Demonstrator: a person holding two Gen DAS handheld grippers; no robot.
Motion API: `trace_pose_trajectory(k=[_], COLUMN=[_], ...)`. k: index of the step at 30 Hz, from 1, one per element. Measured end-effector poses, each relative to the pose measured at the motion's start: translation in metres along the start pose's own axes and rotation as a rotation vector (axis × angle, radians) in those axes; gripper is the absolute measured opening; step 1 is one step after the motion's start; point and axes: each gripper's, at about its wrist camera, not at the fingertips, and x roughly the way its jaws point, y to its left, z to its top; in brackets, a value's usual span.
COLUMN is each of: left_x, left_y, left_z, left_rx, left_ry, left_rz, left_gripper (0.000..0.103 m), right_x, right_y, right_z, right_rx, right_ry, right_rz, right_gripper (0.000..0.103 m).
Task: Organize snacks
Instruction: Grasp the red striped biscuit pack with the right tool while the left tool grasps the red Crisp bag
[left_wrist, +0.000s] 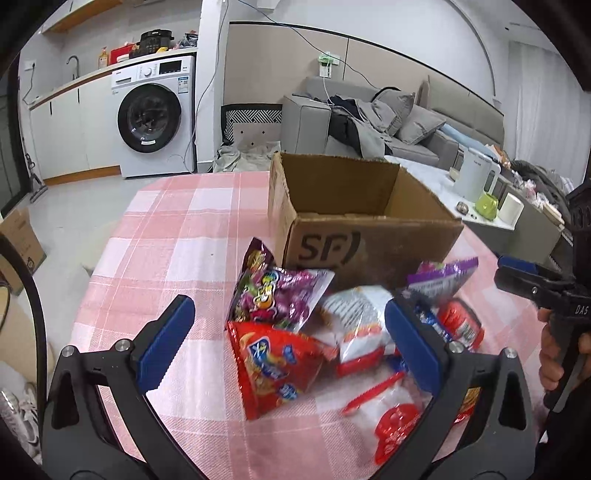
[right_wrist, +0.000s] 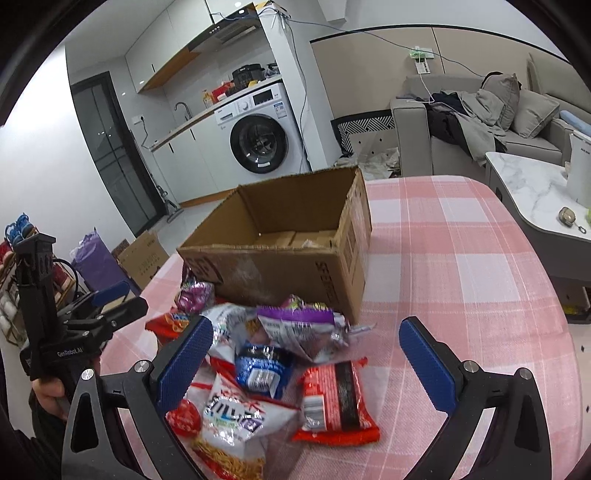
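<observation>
A pile of snack packets lies on the pink checked tablecloth (left_wrist: 177, 229) in front of an open, empty cardboard box (left_wrist: 354, 206), which also shows in the right wrist view (right_wrist: 295, 254). In the left wrist view my left gripper (left_wrist: 290, 345) is open above a red packet (left_wrist: 273, 369) and a purple candy bag (left_wrist: 280, 295). In the right wrist view my right gripper (right_wrist: 306, 360) is open above a blue packet (right_wrist: 262, 369), a red packet (right_wrist: 332, 398) and a purple-and-silver bag (right_wrist: 299, 328). Neither holds anything.
The right gripper (left_wrist: 535, 284) shows at the right edge of the left wrist view; the left gripper (right_wrist: 92, 314) shows at the left of the right wrist view. A marble side table (right_wrist: 532, 195) with a white kettle stands to the right. A washing machine (left_wrist: 155, 114) and sofa (left_wrist: 406, 125) lie beyond.
</observation>
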Motion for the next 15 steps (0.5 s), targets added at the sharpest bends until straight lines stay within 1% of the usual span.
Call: trace_pose_trajectory(k=[2,8,13,15], left_x=[0.000,0.009,0.020,0.024], left_y=[-0.001,-0.006,-0.002,-0.001], left_z=[-0.005,-0.003,-0.007,-0.009], left_rx=[0.010,0.027,0.013,0.010], left_ry=[0.007,0.023,0.053,0.059], left_rz=[0.010,0.016,0.016,0.025], left_gripper=[0.102,0.102,0.102,0.102], right_x=[0.000,0.004,0.009,0.014], right_y=[-0.001,-0.005,-0.015,-0.019], right_z=[-0.005,-0.009,-0.011,-0.013], right_rx=[-0.005,-0.031,-0.021,-0.028], right_ry=[0.004,0.036,0.073,0.102], right_rz=[0.000,-0.029,-0.057,-0.077], right_gripper=[0.103,0.103,0.103,0.103])
